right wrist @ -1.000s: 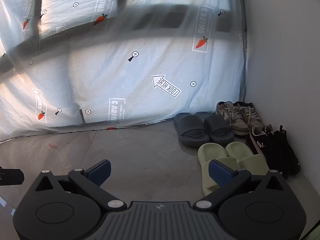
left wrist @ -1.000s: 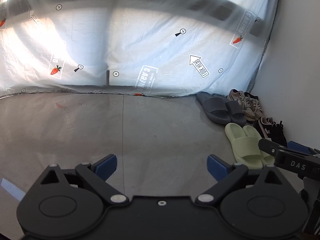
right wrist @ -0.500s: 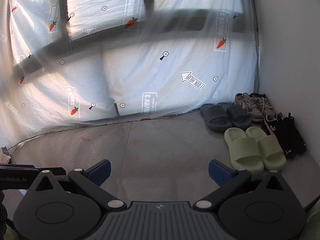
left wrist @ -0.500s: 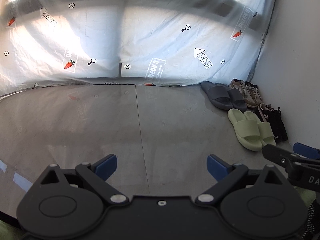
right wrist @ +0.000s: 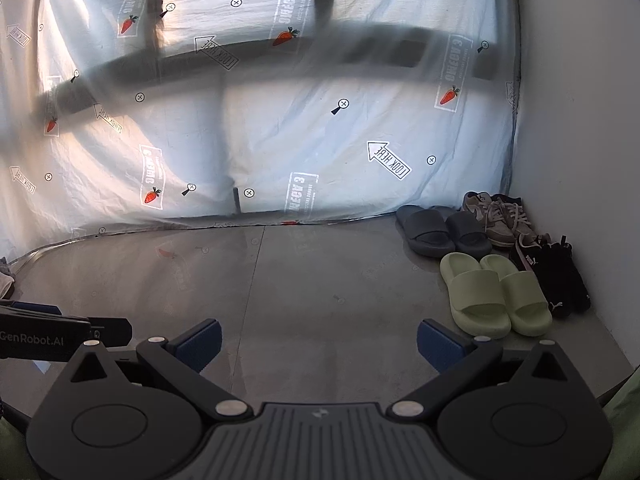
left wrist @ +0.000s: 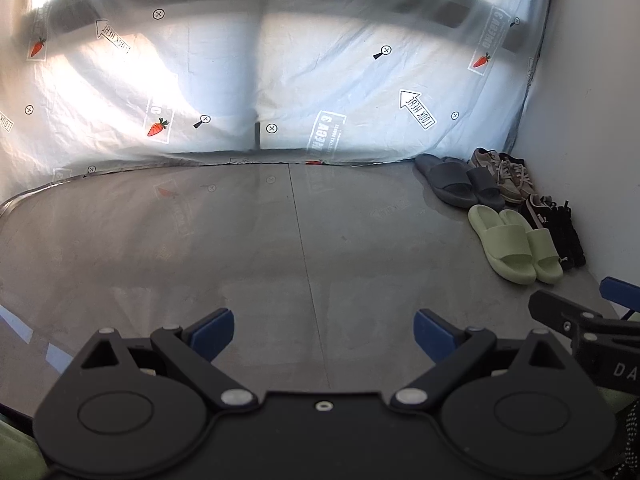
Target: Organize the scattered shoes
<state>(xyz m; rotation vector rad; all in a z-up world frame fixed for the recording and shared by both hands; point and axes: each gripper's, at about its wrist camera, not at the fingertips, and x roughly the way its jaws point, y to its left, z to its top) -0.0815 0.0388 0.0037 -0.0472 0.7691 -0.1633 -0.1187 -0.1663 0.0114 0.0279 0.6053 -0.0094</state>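
Grey floor tiles [right wrist: 304, 292] are stretching back to a translucent plastic sheet [right wrist: 280, 128] printed with carrots and arrows, sunlight glowing through its left part. Over the bare floor, the left claw [left wrist: 324, 330] is hovering spread wide, pinching nothing; the right claw [right wrist: 318, 340] is likewise hanging wide apart and empty. At the right, along a white wall [right wrist: 576, 120], grey slides [right wrist: 444, 232], green slides [right wrist: 496, 296], beige sneakers [right wrist: 500, 216] and black sneakers [right wrist: 556, 276] are sitting paired, side by side in the corner.
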